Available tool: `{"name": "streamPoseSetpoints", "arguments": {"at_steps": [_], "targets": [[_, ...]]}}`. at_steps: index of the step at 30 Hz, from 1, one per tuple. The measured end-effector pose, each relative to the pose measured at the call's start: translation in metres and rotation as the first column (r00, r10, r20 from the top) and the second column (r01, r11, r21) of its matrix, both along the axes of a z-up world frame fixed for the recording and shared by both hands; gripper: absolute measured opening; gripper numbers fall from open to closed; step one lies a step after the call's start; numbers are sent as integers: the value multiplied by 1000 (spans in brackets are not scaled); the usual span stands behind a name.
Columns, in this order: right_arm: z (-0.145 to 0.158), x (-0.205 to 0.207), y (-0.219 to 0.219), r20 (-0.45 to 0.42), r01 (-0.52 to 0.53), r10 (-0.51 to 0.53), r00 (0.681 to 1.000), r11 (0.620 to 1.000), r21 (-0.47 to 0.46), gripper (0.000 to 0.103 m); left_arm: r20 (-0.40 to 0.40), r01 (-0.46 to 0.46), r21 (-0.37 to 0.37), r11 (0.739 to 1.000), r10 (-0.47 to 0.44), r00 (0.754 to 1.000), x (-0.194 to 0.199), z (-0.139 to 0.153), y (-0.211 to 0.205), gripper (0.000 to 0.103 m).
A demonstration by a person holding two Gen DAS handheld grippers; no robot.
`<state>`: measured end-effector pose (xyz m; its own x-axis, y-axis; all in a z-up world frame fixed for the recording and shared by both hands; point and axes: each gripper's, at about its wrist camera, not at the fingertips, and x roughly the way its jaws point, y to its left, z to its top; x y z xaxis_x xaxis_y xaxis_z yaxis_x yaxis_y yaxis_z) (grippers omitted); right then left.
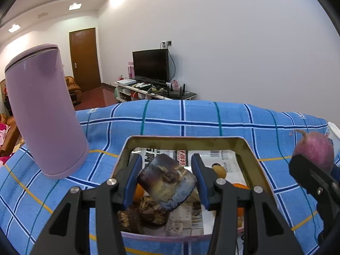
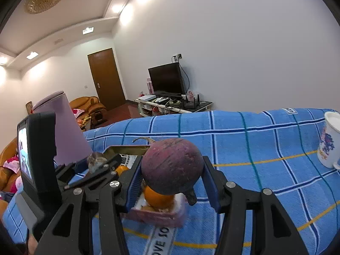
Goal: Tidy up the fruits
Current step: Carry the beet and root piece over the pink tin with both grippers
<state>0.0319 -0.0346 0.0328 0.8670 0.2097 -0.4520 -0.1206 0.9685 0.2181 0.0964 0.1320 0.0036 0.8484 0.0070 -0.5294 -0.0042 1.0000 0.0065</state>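
Blue checked cloth (image 1: 212, 116) lies under the paper-lined open box (image 1: 250, 146). Above it, left gripper (image 1: 167, 180) pinches a dark flat chunk (image 1: 167, 180); beside it, right gripper (image 2: 172, 170) pinches a round purple fruit (image 2: 172, 165). Each should lower slowly, then let go.

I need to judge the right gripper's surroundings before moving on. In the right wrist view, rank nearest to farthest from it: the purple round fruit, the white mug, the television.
1. The purple round fruit: held between the jaws of the right gripper, dead centre.
2. The white mug: on the blue checked cloth, far right.
3. The television: against the back wall, across the room.
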Motion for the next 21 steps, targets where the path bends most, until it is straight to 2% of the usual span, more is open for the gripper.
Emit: {"name": "streamPoseSetpoints", "arguments": {"at_steps": [6, 12, 18, 21], "targets": [[0, 13, 9, 5, -1, 0, 1000, 1000, 19, 55, -7, -25, -7, 1000, 25, 1000, 7, -1, 8, 50], [1, 32, 13, -6, 19, -18, 1000, 996, 84, 55, -9, -50, 3, 999, 50, 999, 10, -3, 14, 50], [-6, 30, 20, 26, 13, -14, 1000, 999, 36, 55, -21, -52, 12, 999, 52, 998, 12, -6, 14, 50], [-8, 31, 17, 18, 7, -8, 1000, 999, 50, 55, -18, -51, 21, 998, 52, 999, 12, -7, 13, 50]]}}
